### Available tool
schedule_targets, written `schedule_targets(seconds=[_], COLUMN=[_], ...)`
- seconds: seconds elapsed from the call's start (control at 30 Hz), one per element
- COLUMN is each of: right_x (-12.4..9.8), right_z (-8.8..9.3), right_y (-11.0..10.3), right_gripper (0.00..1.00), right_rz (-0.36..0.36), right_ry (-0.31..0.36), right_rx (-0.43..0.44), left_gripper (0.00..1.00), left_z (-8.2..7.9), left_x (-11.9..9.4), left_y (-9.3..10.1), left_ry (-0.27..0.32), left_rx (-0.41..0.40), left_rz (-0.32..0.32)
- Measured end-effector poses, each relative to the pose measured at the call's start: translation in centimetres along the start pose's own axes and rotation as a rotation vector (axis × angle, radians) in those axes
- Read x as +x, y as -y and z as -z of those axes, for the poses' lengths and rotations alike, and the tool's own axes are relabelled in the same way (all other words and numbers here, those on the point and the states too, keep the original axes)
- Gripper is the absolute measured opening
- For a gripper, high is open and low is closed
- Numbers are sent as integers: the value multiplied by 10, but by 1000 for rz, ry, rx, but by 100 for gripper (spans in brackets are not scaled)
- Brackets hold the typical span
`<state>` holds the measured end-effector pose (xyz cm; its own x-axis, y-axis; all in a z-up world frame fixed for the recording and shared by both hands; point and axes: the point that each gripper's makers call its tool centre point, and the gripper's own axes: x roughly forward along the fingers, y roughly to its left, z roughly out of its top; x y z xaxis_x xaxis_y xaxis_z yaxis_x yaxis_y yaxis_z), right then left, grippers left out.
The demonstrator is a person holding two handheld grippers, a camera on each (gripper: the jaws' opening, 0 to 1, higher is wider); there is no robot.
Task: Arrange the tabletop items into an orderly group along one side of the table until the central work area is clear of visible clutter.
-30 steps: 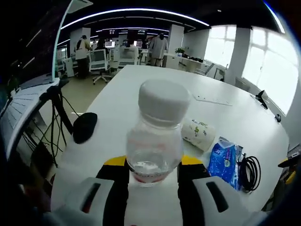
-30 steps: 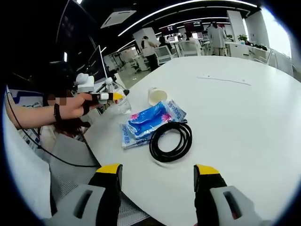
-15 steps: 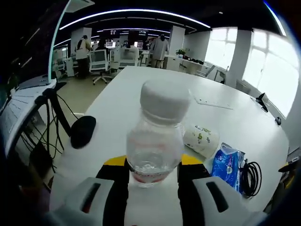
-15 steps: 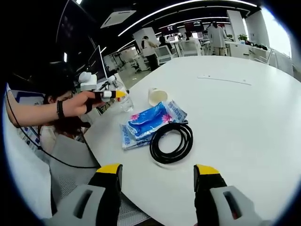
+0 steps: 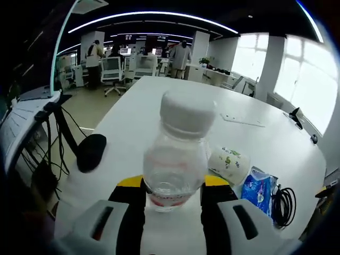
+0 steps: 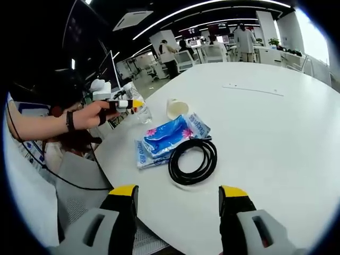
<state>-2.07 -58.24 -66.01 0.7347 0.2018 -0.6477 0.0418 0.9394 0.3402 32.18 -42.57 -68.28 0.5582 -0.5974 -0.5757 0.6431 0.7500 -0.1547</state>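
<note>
The clear plastic bottle with a white cap (image 5: 178, 151) hid part of the white round tabletop (image 5: 159, 95), pinched upright near its edge by the left gripper (image 5: 172, 199). The right gripper (image 6: 178, 204) hovered, fingers spread, near a coiled black cable (image 6: 193, 160) in the open office.

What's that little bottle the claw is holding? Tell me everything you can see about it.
The bottle is small, clear plastic, with a wide white screw cap and a faint reddish band low on its body. It looks nearly empty. It stands upright, clamped at its lower body between the yellow-tipped jaws of the left claw, at the near edge of the white table. In the right gripper view it shows beside the person's hand.
</note>
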Motion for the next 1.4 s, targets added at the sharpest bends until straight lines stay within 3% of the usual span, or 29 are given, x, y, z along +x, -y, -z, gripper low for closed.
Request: schedule_targets(seconds=[0.47, 0.7, 1.1, 1.4], right_x=[5, 4, 4, 6], right_z=[-2, -3, -2, 1], right_y=[-3, -2, -13, -15], right_gripper=[63, 63, 63, 63], right_rz=[-9, -8, -18, -28], right_ry=[1, 6, 14, 18], right_rx=[-9, -12, -20, -22], left_gripper=[40, 46, 48, 48], left_z=[-2, -7, -3, 8], left_x=[1, -7, -24, -40], left_y=[1, 10, 13, 6], left_ry=[-13, 3, 20, 20], left_rx=[8, -1, -21, -30], left_rz=[41, 62, 77, 74])
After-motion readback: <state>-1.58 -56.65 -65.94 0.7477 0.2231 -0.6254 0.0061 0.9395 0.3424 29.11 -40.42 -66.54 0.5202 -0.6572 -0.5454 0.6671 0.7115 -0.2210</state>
